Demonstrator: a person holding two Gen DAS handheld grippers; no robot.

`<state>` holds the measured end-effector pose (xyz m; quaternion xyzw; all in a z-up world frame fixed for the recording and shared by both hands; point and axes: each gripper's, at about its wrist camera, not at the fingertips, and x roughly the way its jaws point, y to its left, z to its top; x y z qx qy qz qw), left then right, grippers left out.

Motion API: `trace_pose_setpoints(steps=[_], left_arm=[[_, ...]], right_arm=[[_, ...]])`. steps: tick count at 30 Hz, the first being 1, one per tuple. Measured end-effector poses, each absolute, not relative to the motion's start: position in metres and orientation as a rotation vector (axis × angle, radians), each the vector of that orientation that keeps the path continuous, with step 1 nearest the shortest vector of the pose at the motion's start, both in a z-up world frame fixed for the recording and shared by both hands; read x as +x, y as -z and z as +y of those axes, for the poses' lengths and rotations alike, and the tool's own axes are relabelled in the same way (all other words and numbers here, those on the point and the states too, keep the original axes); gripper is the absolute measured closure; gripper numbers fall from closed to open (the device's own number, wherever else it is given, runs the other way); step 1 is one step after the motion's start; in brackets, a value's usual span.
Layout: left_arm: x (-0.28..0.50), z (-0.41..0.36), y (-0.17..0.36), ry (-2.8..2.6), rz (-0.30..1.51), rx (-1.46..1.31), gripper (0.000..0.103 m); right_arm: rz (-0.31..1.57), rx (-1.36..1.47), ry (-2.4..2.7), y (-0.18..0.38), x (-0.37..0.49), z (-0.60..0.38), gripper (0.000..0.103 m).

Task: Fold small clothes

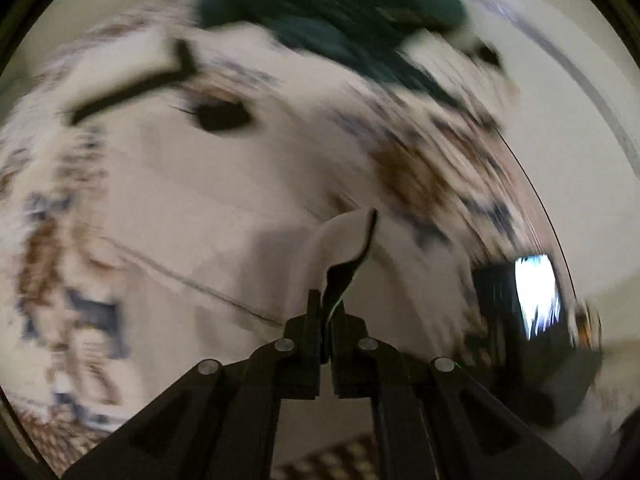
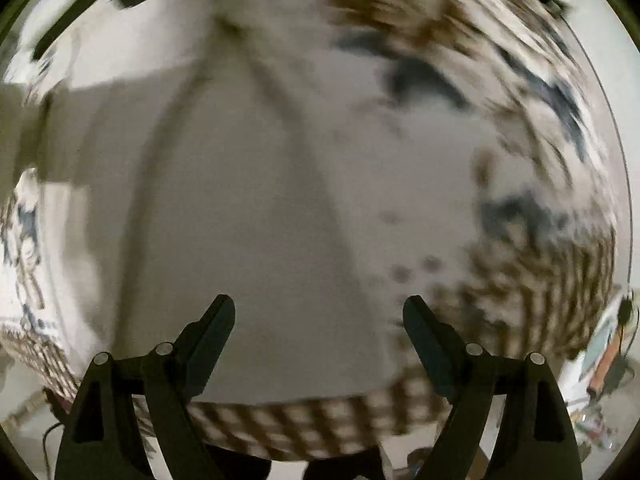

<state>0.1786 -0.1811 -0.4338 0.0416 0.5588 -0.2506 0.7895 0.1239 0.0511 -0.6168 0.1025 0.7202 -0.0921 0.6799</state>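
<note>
My left gripper [image 1: 326,300] is shut on the edge of a white garment [image 1: 224,208] with dark trim, and a pinched fold [image 1: 344,240] rises from the jaws. The garment spreads over a patterned cloth [image 1: 432,176]. It has a black strap [image 1: 132,92] and a dark oval hole [image 1: 222,116]. A dark green garment [image 1: 332,4] lies beyond it. My right gripper [image 2: 319,312] is open and empty, just above the white garment [image 2: 256,208]. Both views are blurred by motion.
The brown, blue and white patterned cloth [image 2: 532,272] covers the table [image 2: 400,440] and ends in a checked border [image 2: 304,420]. A dark device with a bright screen [image 1: 536,296] sits at the right. Clutter [image 2: 608,364] lies off the table at the far right.
</note>
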Motion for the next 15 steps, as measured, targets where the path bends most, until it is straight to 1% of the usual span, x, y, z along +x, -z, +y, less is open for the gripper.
trace_pose_setpoints(steps=[3,5,8,10,11,12,13,14,15], left_arm=[[0.157,-0.208,0.469,0.611,1.299,0.147,0.101],[0.149,-0.212,0.485,0.623,1.368,0.159,0.1],[0.151,-0.209,0.498,0.589,1.45,0.178,0.099],[0.153,-0.202,0.497,0.543,1.443,0.189,0.098],[0.152,-0.194,0.496,0.511,1.443,0.188,0.09],[0.156,-0.185,0.496,0.488,1.449,0.184,0.071],[0.16,-0.172,0.497,0.468,1.455,0.175,0.057],[0.164,-0.156,0.496,0.421,1.463,0.161,0.029],[0.167,-0.145,0.498,0.387,1.464,0.151,0.02]], right_arm=[[1.632,0.257,0.267,0.617,0.092,-0.021,0.016],[1.642,0.278,0.297,0.615,0.069,-0.067,0.016],[1.644,0.319,0.3,0.61,0.048,-0.125,0.015],[1.648,0.36,0.262,0.607,0.04,-0.16,0.015],[1.644,0.375,0.242,0.603,0.043,-0.17,0.015],[1.629,0.411,0.198,0.598,0.046,-0.183,0.015],[1.608,0.454,0.151,0.592,0.049,-0.194,0.015],[1.583,0.488,0.113,0.585,0.052,-0.2,0.016],[1.563,0.508,0.085,0.58,0.051,-0.207,0.016]])
